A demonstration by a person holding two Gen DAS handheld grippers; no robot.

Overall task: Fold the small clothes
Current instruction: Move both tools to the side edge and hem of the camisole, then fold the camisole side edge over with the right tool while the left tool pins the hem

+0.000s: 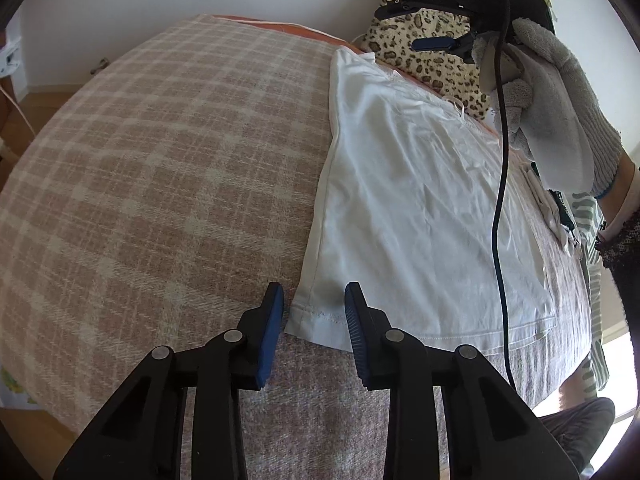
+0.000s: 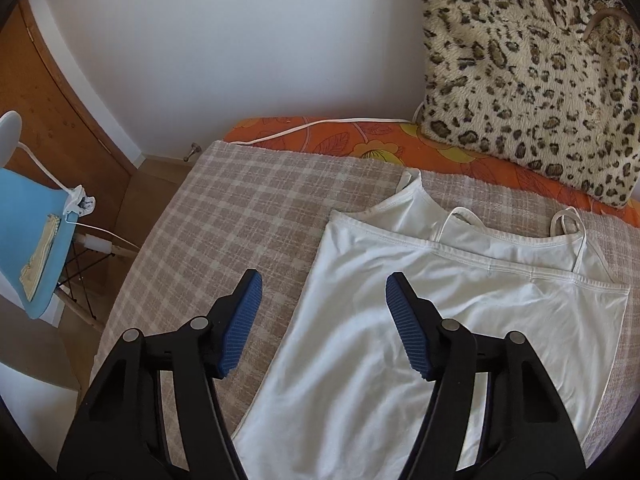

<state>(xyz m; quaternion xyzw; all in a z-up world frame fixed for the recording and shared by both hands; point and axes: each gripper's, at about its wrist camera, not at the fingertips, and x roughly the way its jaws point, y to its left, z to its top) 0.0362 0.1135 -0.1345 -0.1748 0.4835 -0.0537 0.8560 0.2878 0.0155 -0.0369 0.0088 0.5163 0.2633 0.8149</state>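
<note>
Left wrist view alone shows the white strappy cotton camisole's [image 1: 420, 200] hem corner between the part-open left tongs [image 1: 314, 312], unclamped; right view shows its straps beyond the wider-open, empty right tongs [image 2: 324, 296] on the checked bed blanket [image 2: 240, 216].
</note>
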